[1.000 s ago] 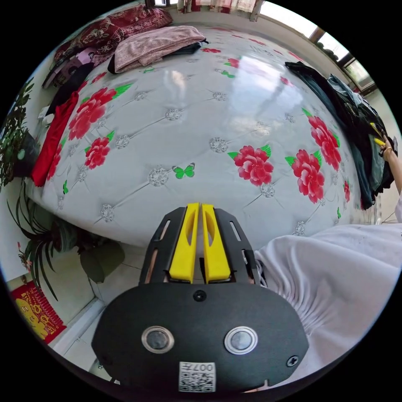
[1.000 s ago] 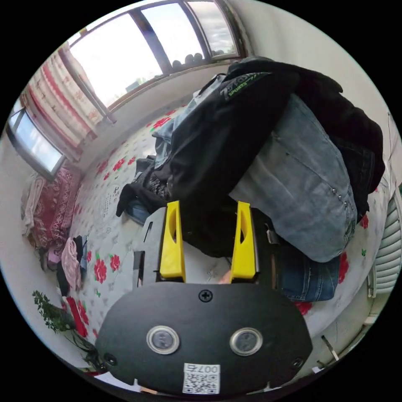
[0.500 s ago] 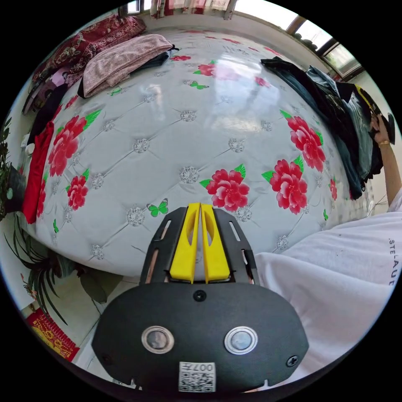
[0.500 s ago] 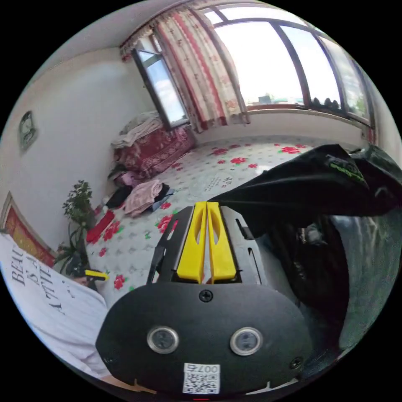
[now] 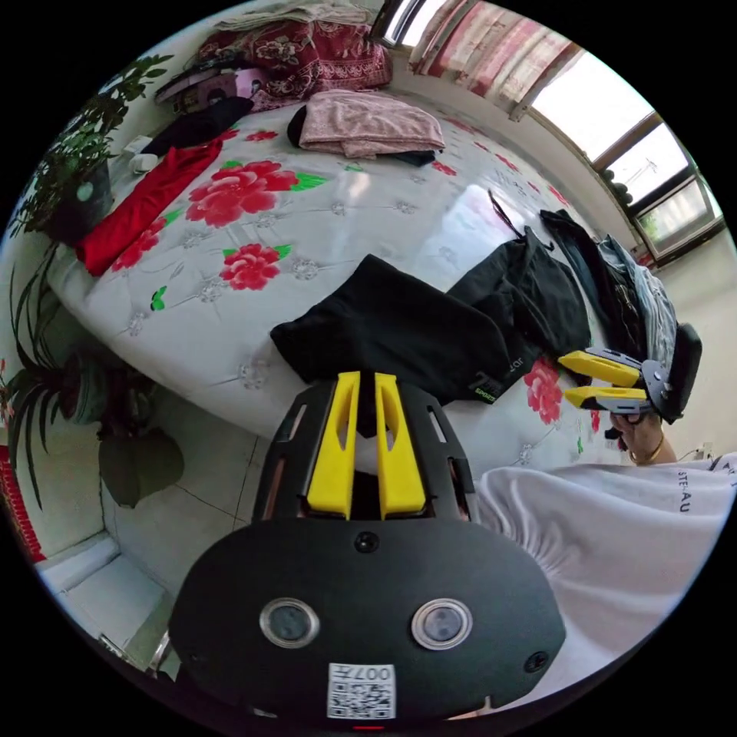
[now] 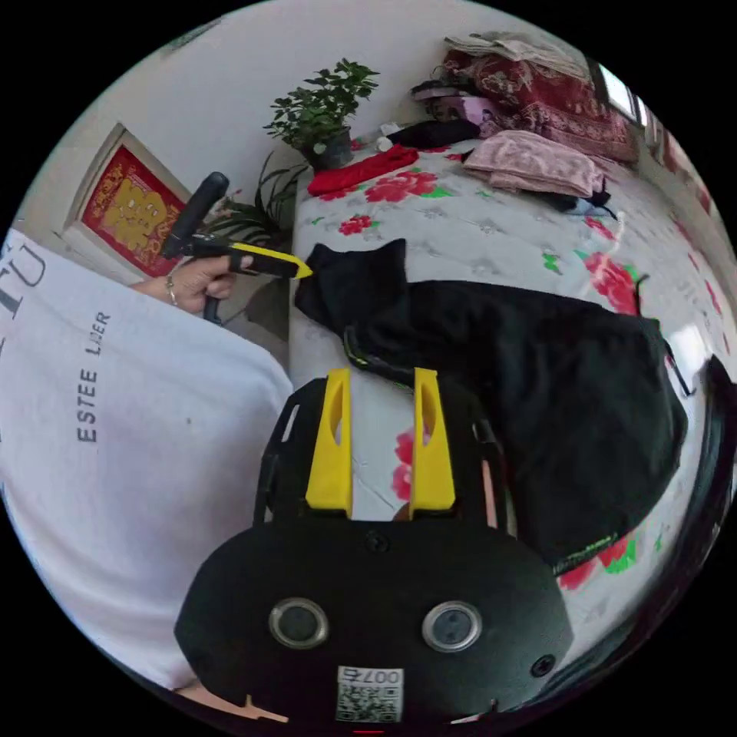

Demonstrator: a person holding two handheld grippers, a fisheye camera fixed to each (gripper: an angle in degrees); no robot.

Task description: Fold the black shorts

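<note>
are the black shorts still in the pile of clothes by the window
No, the black shorts lie spread on the flowered bed, apart from the clothes pile.

Lettering showing on the clothing

The person's white shirt (image 6: 115,399) is showing "ESTEE"; the black shorts (image 5: 399,326) are carrying a small green logo near the hem, too small to read.

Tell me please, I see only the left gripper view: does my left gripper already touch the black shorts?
Observer: In the right gripper view, the left gripper has its tip right at a corner of the black shorts. Whether it pinches cloth, I cannot tell.
Operator: And what is between the jaws of the right gripper?
Observer: The right gripper is open over the flowered bed sheet, and the shorts' green-trimmed hem lies just beyond its tips.
</note>
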